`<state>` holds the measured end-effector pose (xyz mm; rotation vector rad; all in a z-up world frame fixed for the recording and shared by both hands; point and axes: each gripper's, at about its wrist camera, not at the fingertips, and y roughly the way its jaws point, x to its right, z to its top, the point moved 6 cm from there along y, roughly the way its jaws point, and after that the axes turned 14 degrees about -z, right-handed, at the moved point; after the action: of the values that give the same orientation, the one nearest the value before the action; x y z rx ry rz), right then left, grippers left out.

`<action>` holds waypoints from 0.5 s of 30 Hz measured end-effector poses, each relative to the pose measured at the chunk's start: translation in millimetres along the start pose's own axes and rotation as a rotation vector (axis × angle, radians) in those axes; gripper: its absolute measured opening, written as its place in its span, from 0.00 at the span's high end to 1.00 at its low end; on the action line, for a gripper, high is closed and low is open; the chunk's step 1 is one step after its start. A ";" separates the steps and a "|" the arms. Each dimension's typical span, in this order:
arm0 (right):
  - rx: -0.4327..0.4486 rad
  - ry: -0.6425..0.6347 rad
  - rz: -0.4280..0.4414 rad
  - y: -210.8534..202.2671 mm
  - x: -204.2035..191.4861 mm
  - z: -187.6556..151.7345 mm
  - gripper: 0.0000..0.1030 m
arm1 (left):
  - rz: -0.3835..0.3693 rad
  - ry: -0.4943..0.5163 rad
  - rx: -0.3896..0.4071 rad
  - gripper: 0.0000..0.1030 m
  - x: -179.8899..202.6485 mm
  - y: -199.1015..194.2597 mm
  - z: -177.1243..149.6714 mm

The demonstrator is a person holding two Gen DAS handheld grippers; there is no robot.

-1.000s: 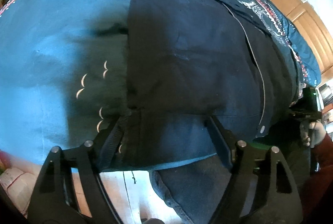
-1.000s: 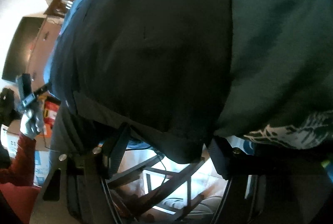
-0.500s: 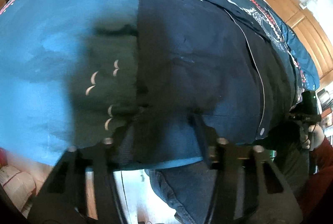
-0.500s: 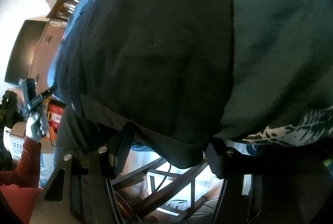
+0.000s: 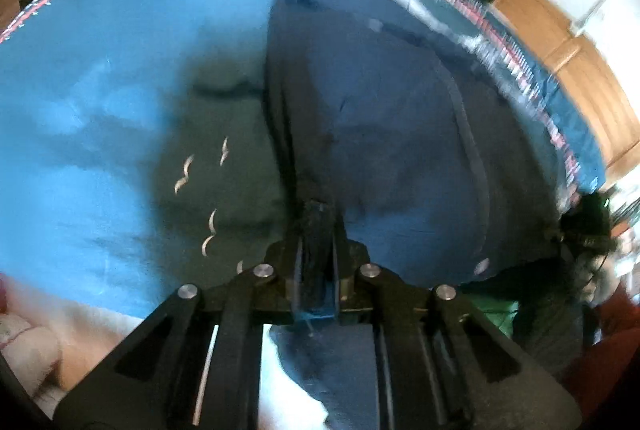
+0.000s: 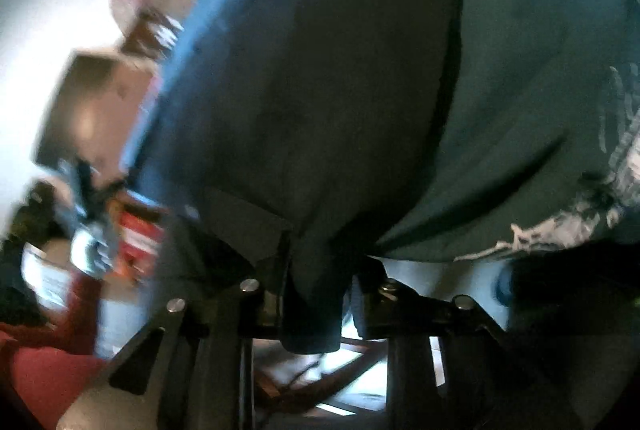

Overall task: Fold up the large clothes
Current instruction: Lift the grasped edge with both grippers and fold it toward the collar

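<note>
Where the dark navy garment (image 5: 392, 158) lies on the blue bedspread (image 5: 100, 102), its near hem is pinched at two points: the left gripper (image 5: 316, 230) and right gripper (image 6: 316, 270) are both clamped on cloth. A thin bite may slip, or catch the green garment (image 5: 224, 166) just beside it.

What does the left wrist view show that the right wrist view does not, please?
Only the left view shows the blue cover, the bird prints and the left gripper shut on the navy garment. Only the right view shows the right gripper pinching that garment's hem and the white-patterned fabric. Both show the navy garment.
</note>
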<state>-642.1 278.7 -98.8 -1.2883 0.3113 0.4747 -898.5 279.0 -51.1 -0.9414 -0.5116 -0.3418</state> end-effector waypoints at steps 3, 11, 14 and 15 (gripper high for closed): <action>0.069 0.059 0.103 -35.6 -3.3 10.9 0.82 | -0.113 -0.059 0.091 0.90 11.8 -24.4 15.9; 0.180 0.136 0.207 -78.9 -6.4 35.0 0.87 | -0.307 -0.183 0.238 0.90 20.3 -47.5 53.9; 0.201 0.119 0.194 -83.9 -13.2 39.8 0.87 | -0.312 -0.186 0.260 0.90 24.3 -49.0 62.9; 0.207 0.117 0.195 -85.7 -11.7 38.4 0.88 | -0.319 -0.187 0.265 0.90 26.7 -49.0 64.3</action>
<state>-610.8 296.5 -11.3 -1.0906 0.5734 0.5189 -917.5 304.1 28.0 -0.6361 -0.8616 -0.4625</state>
